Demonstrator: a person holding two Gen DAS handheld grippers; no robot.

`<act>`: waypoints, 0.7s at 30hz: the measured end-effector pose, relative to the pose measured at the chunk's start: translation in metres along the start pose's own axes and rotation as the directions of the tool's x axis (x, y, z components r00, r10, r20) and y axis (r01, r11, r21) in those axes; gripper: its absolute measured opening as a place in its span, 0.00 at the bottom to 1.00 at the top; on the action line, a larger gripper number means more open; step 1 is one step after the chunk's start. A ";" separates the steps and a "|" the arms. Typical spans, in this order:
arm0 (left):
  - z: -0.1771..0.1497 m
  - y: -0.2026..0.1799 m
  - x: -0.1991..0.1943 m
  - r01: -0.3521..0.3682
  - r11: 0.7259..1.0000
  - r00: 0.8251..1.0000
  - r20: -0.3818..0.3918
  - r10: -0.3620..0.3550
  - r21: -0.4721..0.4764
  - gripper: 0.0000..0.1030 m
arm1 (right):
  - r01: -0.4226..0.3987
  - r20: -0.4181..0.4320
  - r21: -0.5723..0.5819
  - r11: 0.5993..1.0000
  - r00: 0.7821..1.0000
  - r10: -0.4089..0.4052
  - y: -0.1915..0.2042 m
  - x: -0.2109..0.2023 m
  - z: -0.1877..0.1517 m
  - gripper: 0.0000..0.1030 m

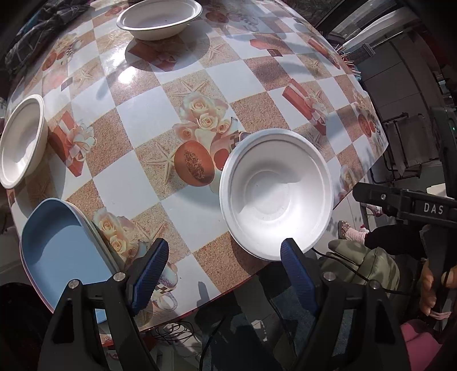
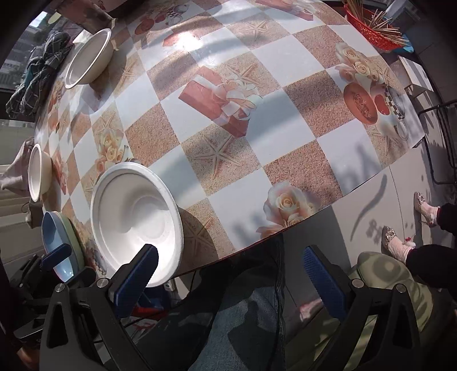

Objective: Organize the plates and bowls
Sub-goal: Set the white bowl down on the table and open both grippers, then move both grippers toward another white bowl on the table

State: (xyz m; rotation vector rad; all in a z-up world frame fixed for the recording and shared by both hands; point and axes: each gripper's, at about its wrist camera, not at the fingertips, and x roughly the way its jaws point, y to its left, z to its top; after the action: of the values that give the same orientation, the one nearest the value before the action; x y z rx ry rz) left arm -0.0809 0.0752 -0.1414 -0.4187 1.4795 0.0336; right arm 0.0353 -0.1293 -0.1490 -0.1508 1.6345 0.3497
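Observation:
A white foam bowl [image 1: 275,194] sits at the near edge of the patterned table [image 1: 142,114]; it also shows in the right wrist view [image 2: 135,219]. My left gripper [image 1: 224,256] is open and empty, its right finger just in front of the bowl's near rim. My right gripper [image 2: 231,262] is open and empty, off the table edge, its left finger by the bowl's rim. A blue plate [image 1: 60,248] lies on another plate at the near left; it shows in the right wrist view too [image 2: 57,242]. Two cream bowls stand at the left [image 1: 21,141] and the far side [image 1: 160,18].
A red basket of sticks [image 2: 374,27] stands at the table's far right. A dark cloth [image 2: 40,74] lies beyond the far left edge. The person's legs [image 2: 242,314] and another person's feet [image 2: 400,242] are below the table edge. Cables hang under the table.

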 end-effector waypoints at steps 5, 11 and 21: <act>0.001 0.008 -0.011 0.010 1.000 1.000 0.028 -0.010 -0.015 0.81 | 0.017 0.033 0.037 0.999 0.999 -0.019 -0.003 -0.012 -0.011 0.99; 0.000 0.009 -0.026 0.019 1.000 0.997 0.076 -0.021 0.018 0.81 | 0.017 0.096 0.104 0.994 0.995 -0.027 -0.009 -0.029 -0.023 0.99; 0.000 0.032 -0.039 0.039 0.998 0.994 0.105 -0.034 -0.045 0.81 | 0.043 0.093 0.111 0.993 0.994 -0.054 -0.006 -0.033 -0.018 0.99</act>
State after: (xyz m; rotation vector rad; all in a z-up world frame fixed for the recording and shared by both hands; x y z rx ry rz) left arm -0.0932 0.1137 -0.1118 -0.4754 1.3702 0.0607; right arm 0.0229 -0.1442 -0.1157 -0.0900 1.5480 0.2265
